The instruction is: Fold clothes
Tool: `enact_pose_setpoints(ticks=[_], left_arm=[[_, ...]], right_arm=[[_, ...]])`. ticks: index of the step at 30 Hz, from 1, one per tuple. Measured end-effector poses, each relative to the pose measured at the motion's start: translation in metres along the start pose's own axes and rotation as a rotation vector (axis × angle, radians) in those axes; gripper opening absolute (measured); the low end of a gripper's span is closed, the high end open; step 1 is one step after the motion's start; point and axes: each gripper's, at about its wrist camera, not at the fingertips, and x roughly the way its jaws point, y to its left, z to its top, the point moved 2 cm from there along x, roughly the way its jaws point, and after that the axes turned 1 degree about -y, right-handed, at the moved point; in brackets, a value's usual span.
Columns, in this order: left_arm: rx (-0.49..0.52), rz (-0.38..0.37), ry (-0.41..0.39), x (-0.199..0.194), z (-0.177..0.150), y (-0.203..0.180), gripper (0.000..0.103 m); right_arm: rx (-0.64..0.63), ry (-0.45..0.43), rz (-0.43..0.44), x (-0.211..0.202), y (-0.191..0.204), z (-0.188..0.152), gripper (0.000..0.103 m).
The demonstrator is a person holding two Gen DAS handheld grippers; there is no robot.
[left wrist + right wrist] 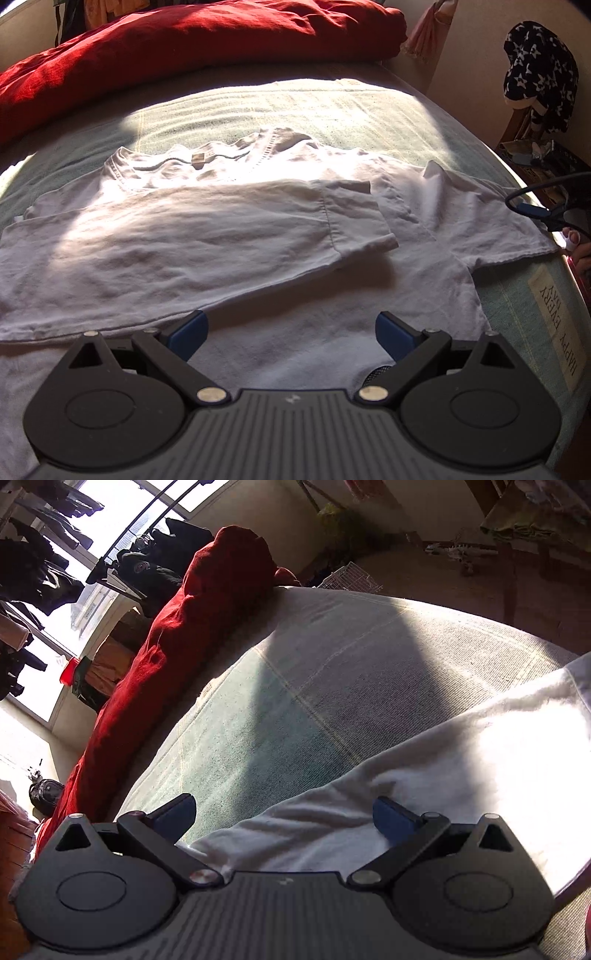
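While spread, fingers flank white shirt

Hard sunlight falls in patches across the pale green woven bed cover, bleaching the white cotton T-shirt to glare at its collar and, in the right wrist view, its edge. Broad soft shadows cut between. The bright window is blown out. Fisheye bending curves every edge; focus is fairly sharp.

white T-shirt, red duvet, pale green bedcover
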Motion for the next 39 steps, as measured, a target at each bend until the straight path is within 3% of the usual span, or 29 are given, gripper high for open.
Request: enact_pose_setpoints(ticks=[9, 12, 18, 24, 28, 35, 39], left_arm=[[0.004, -0.026, 0.009, 0.002, 0.000, -0.008, 0.097], [0.006, -0.029, 0.012, 0.001, 0.000, -0.010, 0.097], [0.019, -0.055, 0.005, 0.001, 0.003, -0.021, 0.097], [0.049, -0.079, 0.013, 0.007, 0.004, -0.034, 0.097], [0.063, -0.085, 0.022, 0.011, 0.005, -0.039, 0.097], [0.068, -0.105, 0.039, 0.019, 0.008, -0.046, 0.097], [0.085, -0.122, 0.042, 0.022, 0.008, -0.052, 0.097]], right_arm=[[0.008, 0.066, 0.003, 0.008, -0.003, 0.006, 0.103], [0.066, 0.080, 0.003, 0.001, -0.004, 0.015, 0.103], [0.044, 0.129, 0.047, -0.021, 0.002, 0.025, 0.103], [0.022, 0.194, 0.115, -0.034, 0.004, 0.010, 0.103], [0.048, 0.224, 0.069, -0.028, -0.015, -0.003, 0.103], [0.142, 0.213, 0.106, -0.032, -0.031, -0.002, 0.103], [0.131, 0.219, 0.101, -0.030, -0.031, -0.004, 0.103]])
